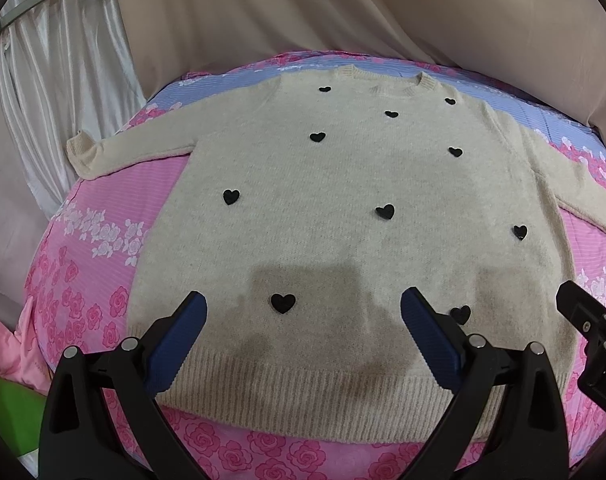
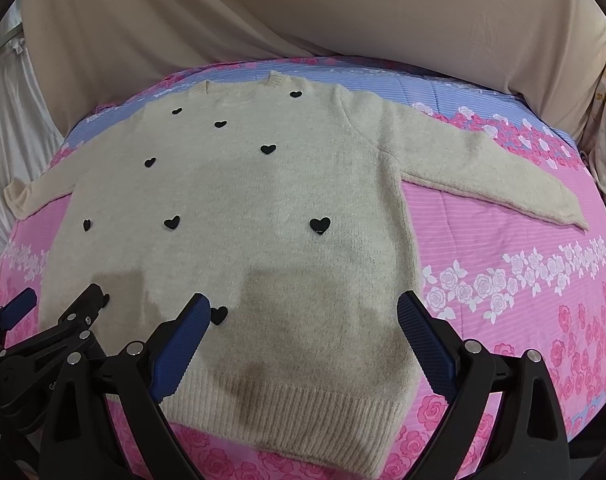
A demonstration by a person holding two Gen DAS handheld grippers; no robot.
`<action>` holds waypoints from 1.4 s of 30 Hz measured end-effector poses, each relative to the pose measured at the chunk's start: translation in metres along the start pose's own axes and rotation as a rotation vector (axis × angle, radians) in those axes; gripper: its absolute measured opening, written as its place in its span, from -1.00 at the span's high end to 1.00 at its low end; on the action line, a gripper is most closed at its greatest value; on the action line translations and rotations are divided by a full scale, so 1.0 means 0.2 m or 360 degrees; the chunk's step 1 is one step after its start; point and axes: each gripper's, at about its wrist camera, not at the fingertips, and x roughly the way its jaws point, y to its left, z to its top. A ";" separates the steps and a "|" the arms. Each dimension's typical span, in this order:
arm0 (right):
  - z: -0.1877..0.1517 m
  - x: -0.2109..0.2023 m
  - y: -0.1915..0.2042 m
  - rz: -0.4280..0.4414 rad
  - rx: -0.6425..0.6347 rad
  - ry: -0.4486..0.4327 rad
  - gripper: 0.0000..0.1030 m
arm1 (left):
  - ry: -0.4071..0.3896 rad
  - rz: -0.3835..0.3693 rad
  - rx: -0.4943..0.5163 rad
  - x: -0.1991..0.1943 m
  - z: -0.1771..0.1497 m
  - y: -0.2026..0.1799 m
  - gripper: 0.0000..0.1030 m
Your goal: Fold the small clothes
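We see the sweater (image 1: 343, 208) spread flat on the bedspread (image 1: 103, 208), collar at twelve o'clock. Our left gripper (image 1: 303, 312) and right gripper (image 2: 303, 312) hover wide apart over its hem, holding nothing. In the left view, the three o'clock sleeve runs out of frame.

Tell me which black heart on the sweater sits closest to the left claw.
The heart lowest on the sweater, just above the ribbed hem, lying between the open left claw fingers. The other hearts lie higher up or off to the right.
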 end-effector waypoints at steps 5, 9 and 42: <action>0.00 0.00 0.00 0.0000 -0.0002 0.0000 -0.80 | 0.0001 0.0000 0.0000 0.00 0.00 0.00 -0.85; 0.00 0.00 0.00 0.0002 -0.0002 0.0003 -0.80 | 0.0003 0.0002 0.0001 0.01 0.00 0.00 -0.85; 0.14 0.21 -1.26 -0.0248 0.0892 0.0002 -0.80 | -0.0077 -0.0121 0.0004 -0.05 0.14 -0.25 -0.87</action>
